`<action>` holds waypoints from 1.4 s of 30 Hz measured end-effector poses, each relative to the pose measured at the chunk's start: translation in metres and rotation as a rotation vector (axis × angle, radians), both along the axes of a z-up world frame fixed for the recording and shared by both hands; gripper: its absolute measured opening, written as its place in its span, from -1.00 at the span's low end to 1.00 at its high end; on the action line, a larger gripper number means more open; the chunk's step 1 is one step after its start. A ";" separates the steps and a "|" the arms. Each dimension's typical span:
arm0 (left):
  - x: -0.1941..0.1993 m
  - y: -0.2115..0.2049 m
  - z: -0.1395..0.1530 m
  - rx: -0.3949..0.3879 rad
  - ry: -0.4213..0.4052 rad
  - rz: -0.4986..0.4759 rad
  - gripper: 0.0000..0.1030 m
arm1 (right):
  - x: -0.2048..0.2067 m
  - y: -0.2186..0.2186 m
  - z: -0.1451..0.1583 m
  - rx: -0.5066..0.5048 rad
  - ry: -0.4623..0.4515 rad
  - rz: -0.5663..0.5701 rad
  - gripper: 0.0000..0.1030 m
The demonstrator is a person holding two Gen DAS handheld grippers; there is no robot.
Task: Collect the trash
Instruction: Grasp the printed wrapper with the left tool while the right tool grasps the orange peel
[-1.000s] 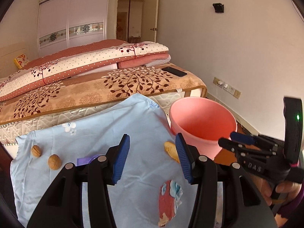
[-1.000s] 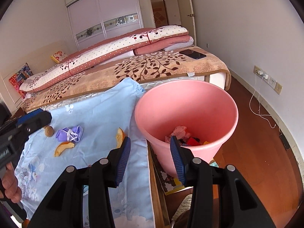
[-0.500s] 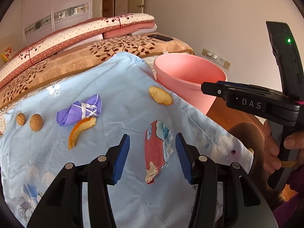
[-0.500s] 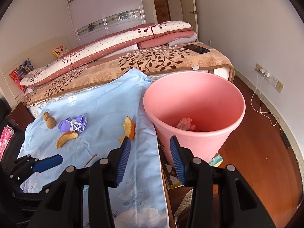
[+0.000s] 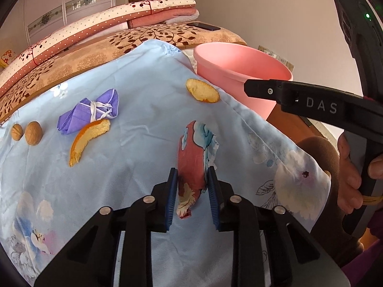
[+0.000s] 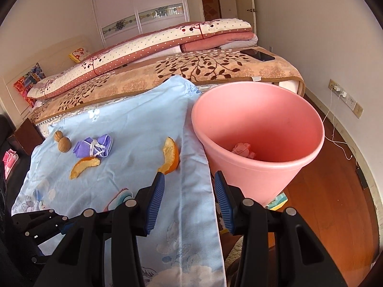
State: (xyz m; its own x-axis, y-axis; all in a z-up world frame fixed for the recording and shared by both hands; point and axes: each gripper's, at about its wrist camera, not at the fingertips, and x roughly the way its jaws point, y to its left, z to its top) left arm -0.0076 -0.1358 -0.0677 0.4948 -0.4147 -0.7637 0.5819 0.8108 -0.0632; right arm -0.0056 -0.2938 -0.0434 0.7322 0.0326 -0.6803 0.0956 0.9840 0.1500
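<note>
My left gripper [image 5: 192, 175] is closed around a crumpled red and blue wrapper [image 5: 194, 148] lying on the light blue cloth [image 5: 143, 124]. Two orange peels [image 5: 89, 138] [image 5: 202, 91], a tied purple mask [image 5: 92, 111] and two walnuts [image 5: 33, 129] lie on the cloth. The pink bin [image 6: 258, 129] stands at the cloth's right edge with pink trash inside [image 6: 241, 148]. My right gripper [image 6: 189, 186] is open and empty, above the cloth edge just behind an orange peel [image 6: 171, 155].
A bed with brown leaf blanket [image 6: 203, 69] and folded quilts [image 6: 155, 45] lies beyond the cloth. A phone [image 6: 257, 55] rests on the bed. Wooden floor [image 6: 335, 191] and wall sockets with a cable [image 6: 340, 93] are to the right.
My left gripper has come down toward the cloth and closed its jaws on the red and blue wrapper. My right gripper has drifted slightly back and left of the bin.
</note>
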 end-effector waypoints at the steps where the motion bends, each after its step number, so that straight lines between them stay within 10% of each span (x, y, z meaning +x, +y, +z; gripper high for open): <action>1: 0.000 0.001 0.000 -0.003 0.001 0.005 -0.58 | 0.002 0.002 0.000 -0.003 0.002 0.006 -0.17; 20: 0.010 0.042 0.018 -0.114 -0.007 0.135 -0.65 | 0.064 0.023 -0.026 0.011 0.130 0.028 -0.17; 42: 0.015 0.056 0.026 -0.135 -0.013 0.184 -0.65 | 0.064 0.024 -0.024 -0.019 0.155 -0.010 -0.71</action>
State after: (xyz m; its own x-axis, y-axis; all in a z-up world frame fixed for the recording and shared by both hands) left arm 0.0070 -0.0803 -0.0421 0.5808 -0.4149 -0.7004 0.4267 0.8879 -0.1720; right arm 0.0582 -0.2697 -0.0676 0.6187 0.0121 -0.7855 0.1256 0.9855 0.1141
